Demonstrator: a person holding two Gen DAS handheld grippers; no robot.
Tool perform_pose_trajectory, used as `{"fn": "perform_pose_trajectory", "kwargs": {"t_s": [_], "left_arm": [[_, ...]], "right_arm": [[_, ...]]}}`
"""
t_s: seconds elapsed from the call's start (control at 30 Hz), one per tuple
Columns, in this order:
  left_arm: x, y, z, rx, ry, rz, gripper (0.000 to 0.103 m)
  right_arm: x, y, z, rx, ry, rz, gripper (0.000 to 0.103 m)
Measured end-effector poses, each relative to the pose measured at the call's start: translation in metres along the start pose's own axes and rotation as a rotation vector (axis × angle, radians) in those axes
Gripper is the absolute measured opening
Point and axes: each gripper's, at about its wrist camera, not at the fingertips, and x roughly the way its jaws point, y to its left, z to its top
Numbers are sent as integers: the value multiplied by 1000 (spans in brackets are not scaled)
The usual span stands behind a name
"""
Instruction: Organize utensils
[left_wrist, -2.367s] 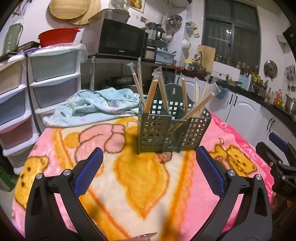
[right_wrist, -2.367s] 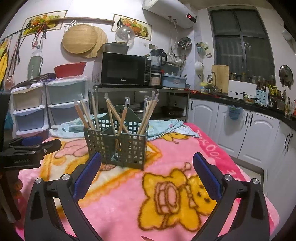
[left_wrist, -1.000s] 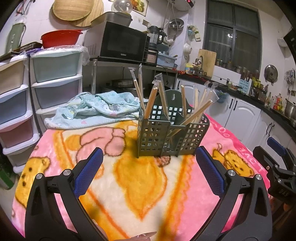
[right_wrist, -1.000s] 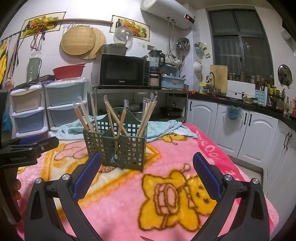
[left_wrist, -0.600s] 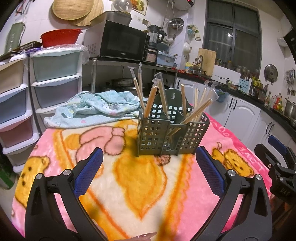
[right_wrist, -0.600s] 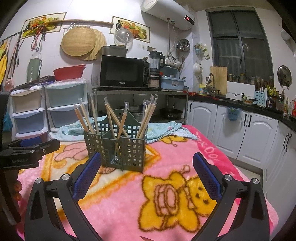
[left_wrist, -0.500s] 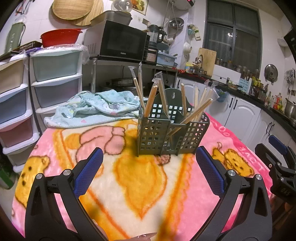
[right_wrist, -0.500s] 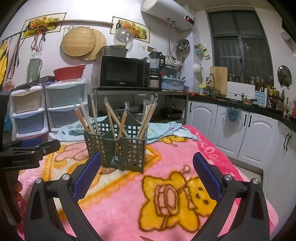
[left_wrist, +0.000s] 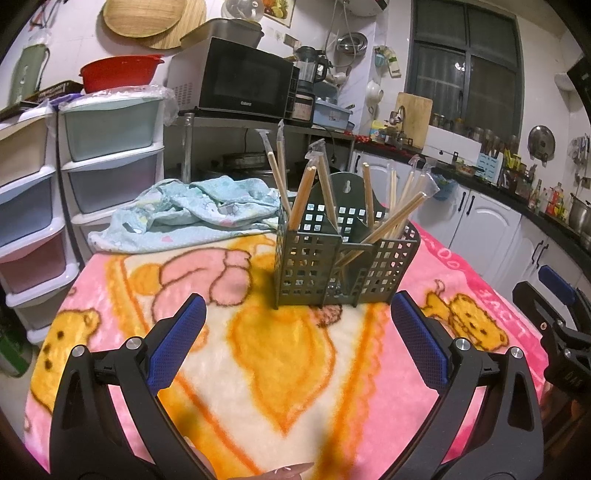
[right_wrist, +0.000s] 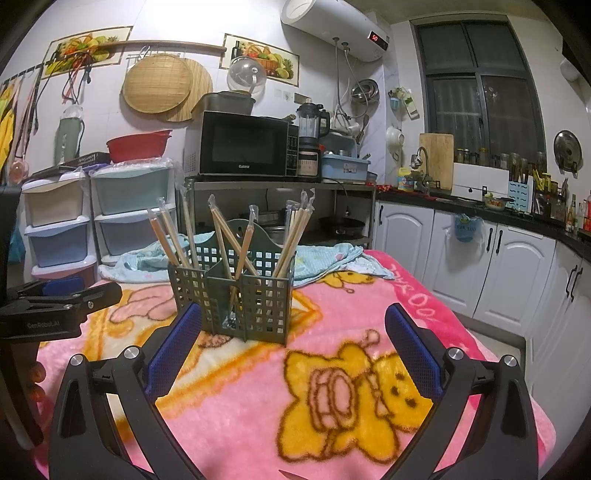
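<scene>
Both grippers — left gripper (left_wrist: 299, 343), right gripper (right_wrist: 291, 347) — gape wide, empty, before the chopstick caddy (right_wrist: 236, 291).

One green utensil caddy (right_wrist: 236, 295), roughly ten wrapped chopstick pairs (right_wrist: 295, 236), one blue cloth (left_wrist: 192, 210), two grippers (left_wrist: 295, 354).

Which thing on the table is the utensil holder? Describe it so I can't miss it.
On the pink cartoon blanket covering the table, in front of the crumpled light-blue cloth, stands a dark green grid-walled caddy. It is the only upright container there, with wrapped wooden chopsticks sticking out of its compartments.
</scene>
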Motion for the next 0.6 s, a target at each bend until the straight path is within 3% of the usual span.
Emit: {"fn": "perform_pose_trajectory", "kwargs": {"t_s": [0.4,0.5,0.6], "left_arm": [[21,40,10,-41,78,78,92],[55,76,19,-44,174,177,92],[102,121,23,-58,273,288,92]], "right_arm": [[6,-24,11,31,15,-66,96],[37,-62,17,83,116,-99,96],[93,-105,7,107,329,-167,96]]}}
